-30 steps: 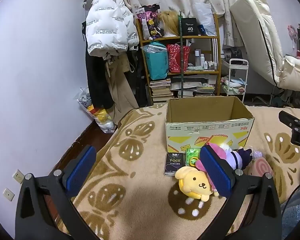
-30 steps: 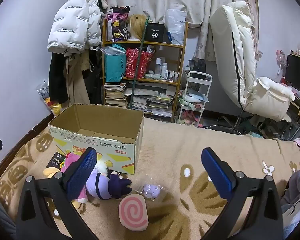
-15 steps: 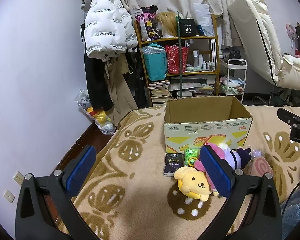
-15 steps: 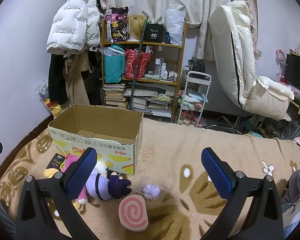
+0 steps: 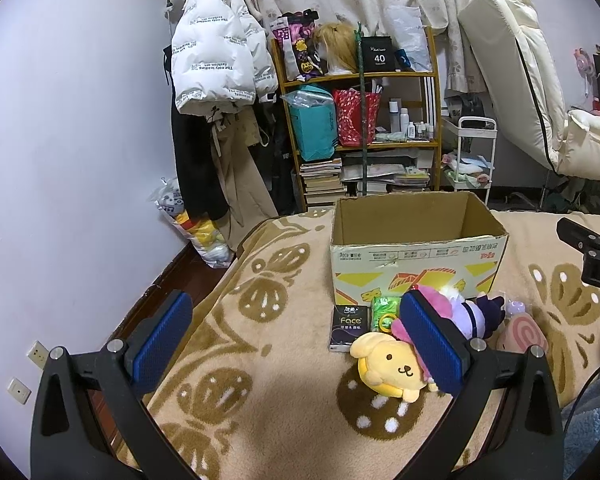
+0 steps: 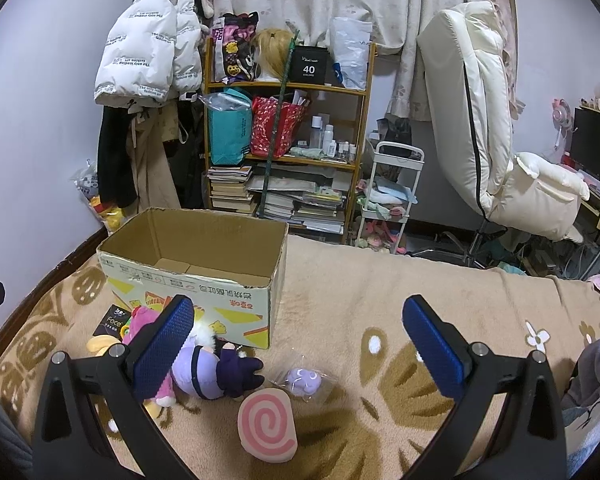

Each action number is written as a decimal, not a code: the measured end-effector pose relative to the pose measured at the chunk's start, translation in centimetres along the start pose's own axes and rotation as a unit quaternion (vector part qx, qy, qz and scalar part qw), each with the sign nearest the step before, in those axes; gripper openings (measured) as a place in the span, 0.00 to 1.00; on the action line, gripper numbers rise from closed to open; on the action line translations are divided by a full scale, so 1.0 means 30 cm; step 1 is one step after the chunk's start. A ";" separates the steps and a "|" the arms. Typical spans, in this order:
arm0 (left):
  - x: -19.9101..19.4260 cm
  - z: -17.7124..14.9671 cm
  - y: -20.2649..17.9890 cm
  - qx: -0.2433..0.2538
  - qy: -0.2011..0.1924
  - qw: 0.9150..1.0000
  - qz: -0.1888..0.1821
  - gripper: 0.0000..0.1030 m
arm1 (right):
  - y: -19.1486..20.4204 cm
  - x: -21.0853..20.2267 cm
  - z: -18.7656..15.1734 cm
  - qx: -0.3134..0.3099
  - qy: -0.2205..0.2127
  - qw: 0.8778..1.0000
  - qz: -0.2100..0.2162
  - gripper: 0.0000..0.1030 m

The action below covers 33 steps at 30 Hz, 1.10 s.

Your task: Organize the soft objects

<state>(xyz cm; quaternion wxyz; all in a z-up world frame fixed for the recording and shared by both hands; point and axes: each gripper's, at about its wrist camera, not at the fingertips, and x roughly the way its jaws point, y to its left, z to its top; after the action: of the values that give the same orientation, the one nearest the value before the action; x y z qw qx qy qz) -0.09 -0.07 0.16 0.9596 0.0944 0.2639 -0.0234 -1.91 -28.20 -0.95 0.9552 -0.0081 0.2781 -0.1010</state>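
Left gripper hovers above the patterned beige blanket, its blue-padded jaws spread wide and empty. Seen from the left wrist, the round yellow plush dog lies just ahead and to the right, beside the right-hand pad, with the purple-and-pink plush doll behind it, stretched left to right. An open printed cardboard box stands farther off, apparently empty; a black tissue pack and a green packet lie at its near foot.

Seen from the right wrist, the right gripper is likewise wide and empty. A pink spiral-patterned soft cushion sits near and just left of centre, a small purple plush in clear wrap beyond it. Judging by position, the left gripper is nearer the yellow dog, the right nearer the cushion.
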 end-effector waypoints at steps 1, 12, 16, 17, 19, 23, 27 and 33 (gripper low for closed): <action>0.005 -0.002 0.000 0.000 0.001 1.000 0.000 0.99 | 0.001 0.001 -0.001 0.001 0.000 1.000 0.000 1.00; 0.005 -0.005 0.003 -0.002 -0.002 1.000 0.002 0.99 | 0.000 0.001 -0.001 0.000 0.001 1.000 0.000 1.00; 0.006 -0.007 0.003 -0.001 -0.002 1.000 0.001 0.99 | -0.001 0.000 0.000 0.000 0.001 1.000 0.001 1.00; 0.006 -0.007 0.002 0.000 -0.002 1.000 0.001 0.99 | -0.002 0.000 0.000 -0.001 0.001 1.000 0.001 1.00; 0.006 -0.008 0.002 0.001 -0.003 1.000 0.001 0.99 | -0.006 -0.003 0.003 -0.001 0.000 1.000 0.001 1.00; 0.001 -0.010 -0.002 0.003 -0.008 1.000 0.003 0.99 | 0.007 0.006 -0.002 0.000 -0.001 1.000 0.002 1.00; -0.004 -0.012 -0.003 0.004 -0.008 1.000 0.004 0.99 | 0.006 0.006 0.001 0.000 0.000 1.000 0.002 1.00; -0.007 -0.010 -0.007 0.004 -0.009 1.000 0.004 0.99 | 0.005 0.005 -0.001 0.000 0.000 1.000 0.002 1.00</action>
<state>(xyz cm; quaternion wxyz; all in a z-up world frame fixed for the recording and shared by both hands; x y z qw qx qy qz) -0.45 -0.21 -0.03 0.9617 0.0988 0.2546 -0.0214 -1.78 -28.07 -1.06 0.9554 -0.0079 0.2780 -0.0994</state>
